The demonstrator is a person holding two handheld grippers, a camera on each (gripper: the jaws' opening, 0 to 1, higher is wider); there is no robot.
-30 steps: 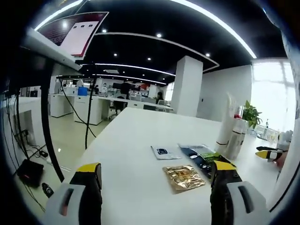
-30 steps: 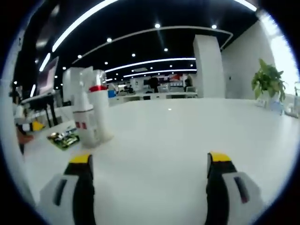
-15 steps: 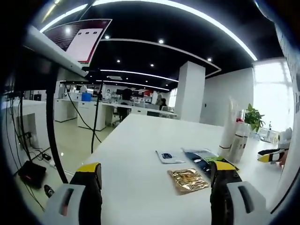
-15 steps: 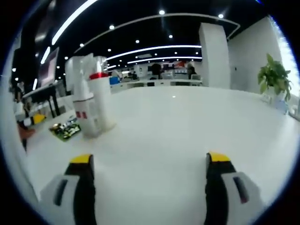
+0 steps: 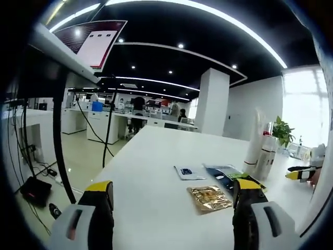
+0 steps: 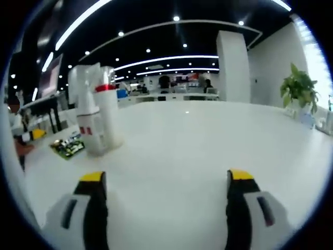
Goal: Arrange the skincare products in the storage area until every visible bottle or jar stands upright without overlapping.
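Note:
Two tall white skincare containers stand upright close together on the white table: a tube [image 5: 254,140] and a bottle [image 5: 266,154] with a red band at its neck. In the right gripper view the same tube [image 6: 86,117] and bottle [image 6: 107,114] stand at the left. Flat sachets lie beside them: a gold one [image 5: 209,198], a white one [image 5: 188,172], a dark one [image 5: 220,173] and a green one [image 6: 66,147]. My left gripper [image 5: 173,216] is open over bare table, short of the sachets. My right gripper [image 6: 163,211] is open, right of the bottles, nothing between its jaws.
The long white table [image 6: 208,140] runs far ahead. A potted plant [image 6: 298,91] stands at its far right. A stand pole with cables [image 5: 56,140] and a screen [image 5: 91,39] rise off the table's left edge. The other gripper's yellow tip [image 5: 299,172] shows at right.
Both views have shifted only slightly with the hands. The bottles and sachets stay where they were, and both grippers stay open.

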